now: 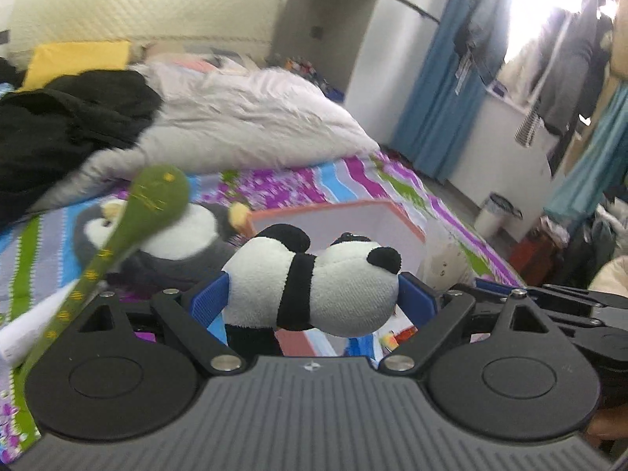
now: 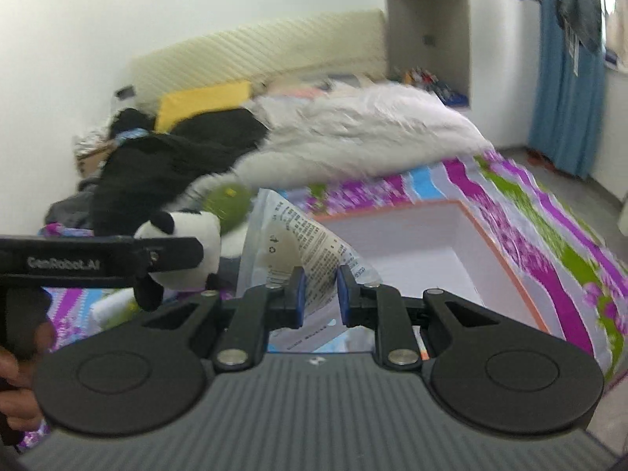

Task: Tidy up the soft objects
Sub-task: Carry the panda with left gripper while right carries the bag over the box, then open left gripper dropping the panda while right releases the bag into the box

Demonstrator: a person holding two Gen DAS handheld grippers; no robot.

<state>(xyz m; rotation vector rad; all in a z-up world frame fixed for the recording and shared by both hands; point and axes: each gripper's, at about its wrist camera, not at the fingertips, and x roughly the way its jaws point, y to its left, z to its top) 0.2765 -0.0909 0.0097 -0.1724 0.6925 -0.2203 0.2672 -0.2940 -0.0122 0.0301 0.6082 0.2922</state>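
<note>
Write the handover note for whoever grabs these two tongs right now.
Left tongs: shut on the panda plush, held above the bed.
Right tongs: gripping a printed plastic bag.
White box with orange rim: on the striped bedsheet, looks empty.
Penguin plush and green snake plush: beside the box.
Done: nothing boxed yet.
Left: probably box all the plush toys.
</note>
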